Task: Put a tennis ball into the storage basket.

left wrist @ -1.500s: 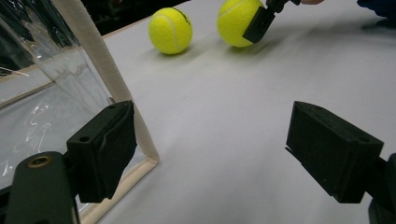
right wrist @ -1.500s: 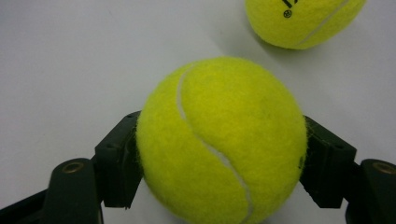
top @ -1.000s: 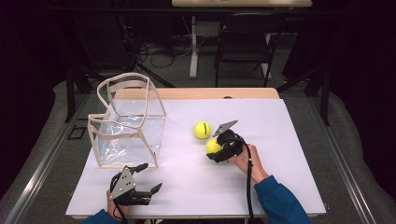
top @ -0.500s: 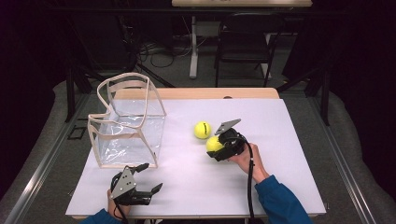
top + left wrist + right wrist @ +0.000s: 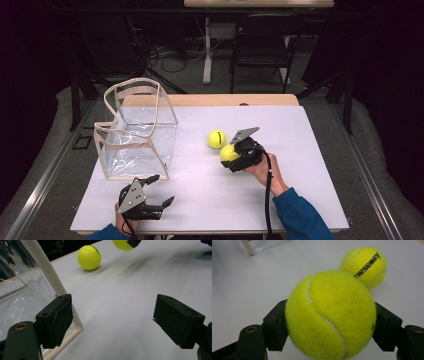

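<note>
My right gripper (image 5: 233, 159) is shut on a yellow tennis ball (image 5: 229, 153) (image 5: 329, 315), held a little above the white table (image 5: 300, 130) right of centre. A second tennis ball (image 5: 216, 139) (image 5: 364, 266) (image 5: 89, 257) with black lettering rests on the table just beyond it. A clear plastic bag with cream trim (image 5: 137, 130) (image 5: 37, 272) stands open at the left. My left gripper (image 5: 161, 191) (image 5: 112, 322) hovers near the table's front edge in front of the bag, open with nothing between its jaws. The held ball (image 5: 122, 243) also shows at the top of the left gripper view.
The white table's front edge (image 5: 210, 232) lies just below both hands. A wooden strip (image 5: 210, 100) runs along the far edge. Beyond the table stand a dark chair (image 5: 260, 45) and a white desk leg (image 5: 206, 50) with cables on the floor.
The right gripper has lifted the held ball slightly off the table. The left gripper and the other ball have stayed in place.
</note>
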A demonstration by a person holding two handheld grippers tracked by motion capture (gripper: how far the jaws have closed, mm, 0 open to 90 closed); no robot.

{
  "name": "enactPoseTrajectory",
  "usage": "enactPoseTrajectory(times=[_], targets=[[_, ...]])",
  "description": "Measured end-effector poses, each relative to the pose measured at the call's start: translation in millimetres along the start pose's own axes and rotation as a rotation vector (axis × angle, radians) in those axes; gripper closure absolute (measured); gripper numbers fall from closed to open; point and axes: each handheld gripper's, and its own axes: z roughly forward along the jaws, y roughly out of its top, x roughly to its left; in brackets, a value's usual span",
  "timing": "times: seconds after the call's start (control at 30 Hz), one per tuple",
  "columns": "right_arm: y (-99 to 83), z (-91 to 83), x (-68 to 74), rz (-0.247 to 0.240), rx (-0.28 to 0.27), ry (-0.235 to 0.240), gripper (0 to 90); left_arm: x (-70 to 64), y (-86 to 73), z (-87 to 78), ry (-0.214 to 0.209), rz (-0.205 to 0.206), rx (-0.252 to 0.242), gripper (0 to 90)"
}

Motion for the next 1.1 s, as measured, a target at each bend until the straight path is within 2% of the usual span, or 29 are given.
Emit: enactPoseTrajectory(times=[0.5, 1.1], targets=[[8.3, -4.8, 0.8, -0.002, -0.067, -0.004, 26.4, -0.4, 0.2, -0.6, -0.001, 0.003, -0.002, 16.0], [20.4, -8.8, 0.3, -0.016, -0.116, -0.01, 26.4, 0.0, -0.2, -1.0, 0.001, -0.001, -0.008, 16.0]])
